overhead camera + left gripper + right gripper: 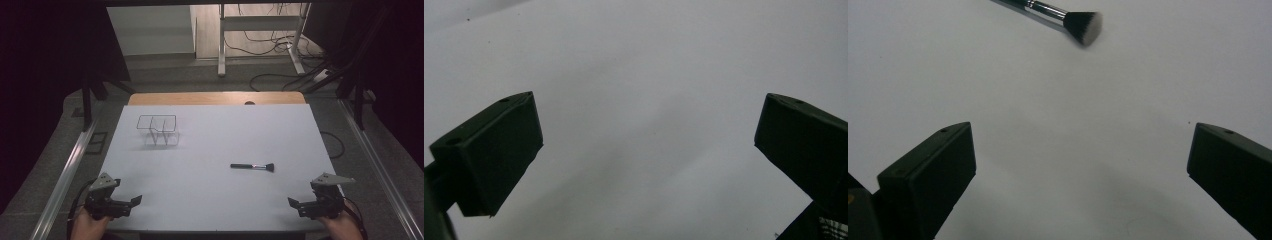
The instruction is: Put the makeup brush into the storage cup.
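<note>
We hold both grippers low at the near edge of the white table top [210, 190]. Our left gripper [131, 202] sits at the near left corner, jaws spread wide with nothing between them; in the left gripper view [649, 150] we see bare white surface between the two black jaws. Our right gripper [295, 204] sits at the near right corner, jaws likewise spread wide and pinching nothing.

The slim make-up brush with black handle, silver ferrule and dark flat bristles [253, 166] lies flat on the table, right of centre, handle pointing left and bristles pointing right. It is nearer to the right gripper than to the left, yet apart from both. In the right gripper view [1080, 165] the brush [1058, 14] shows at the far edge, beyond the jaws, bristle end in sight.

A clear, see-through box with a dark wire-like rim and an inner divider [159, 129] stands at the far left of the table, well apart from the brush and from both grippers.
</note>
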Tool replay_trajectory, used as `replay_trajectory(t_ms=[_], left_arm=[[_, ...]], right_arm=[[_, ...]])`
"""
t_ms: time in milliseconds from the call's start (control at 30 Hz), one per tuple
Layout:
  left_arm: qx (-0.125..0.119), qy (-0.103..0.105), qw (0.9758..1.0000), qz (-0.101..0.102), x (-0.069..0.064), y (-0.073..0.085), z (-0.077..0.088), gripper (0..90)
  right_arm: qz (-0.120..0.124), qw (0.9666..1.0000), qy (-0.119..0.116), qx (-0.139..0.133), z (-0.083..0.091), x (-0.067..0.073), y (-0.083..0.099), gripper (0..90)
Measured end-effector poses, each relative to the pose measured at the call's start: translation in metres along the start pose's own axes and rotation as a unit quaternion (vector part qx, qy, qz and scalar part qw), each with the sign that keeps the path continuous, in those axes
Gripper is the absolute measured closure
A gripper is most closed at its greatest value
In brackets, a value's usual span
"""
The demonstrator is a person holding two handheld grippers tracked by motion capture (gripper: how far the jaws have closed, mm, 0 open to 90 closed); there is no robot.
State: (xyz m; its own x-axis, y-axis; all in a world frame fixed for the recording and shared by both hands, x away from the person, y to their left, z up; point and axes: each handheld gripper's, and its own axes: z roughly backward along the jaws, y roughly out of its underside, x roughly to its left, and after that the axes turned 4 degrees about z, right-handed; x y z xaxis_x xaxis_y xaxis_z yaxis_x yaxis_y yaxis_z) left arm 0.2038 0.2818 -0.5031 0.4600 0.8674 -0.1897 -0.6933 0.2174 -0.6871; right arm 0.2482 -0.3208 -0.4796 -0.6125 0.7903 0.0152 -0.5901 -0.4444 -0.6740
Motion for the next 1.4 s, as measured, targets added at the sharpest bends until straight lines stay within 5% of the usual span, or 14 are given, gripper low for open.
replay_trajectory(t_ms=[667, 1400], left_arm=[[-0.007, -0.016, 0.9995, -0.027, -0.006, -0.003, 0.002, 0.0], [-0.005, -0.018, 0.9994, -0.028, -0.006, -0.003, 0.001, 0.0]], right_arm=[[-0.005, 1.0, -0.004, -0.002, 0.0, -0.001, -0.002, 0.0], [0.004, 1.0, -0.003, -0.004, -0.003, 0.005, -0.013, 0.0]])
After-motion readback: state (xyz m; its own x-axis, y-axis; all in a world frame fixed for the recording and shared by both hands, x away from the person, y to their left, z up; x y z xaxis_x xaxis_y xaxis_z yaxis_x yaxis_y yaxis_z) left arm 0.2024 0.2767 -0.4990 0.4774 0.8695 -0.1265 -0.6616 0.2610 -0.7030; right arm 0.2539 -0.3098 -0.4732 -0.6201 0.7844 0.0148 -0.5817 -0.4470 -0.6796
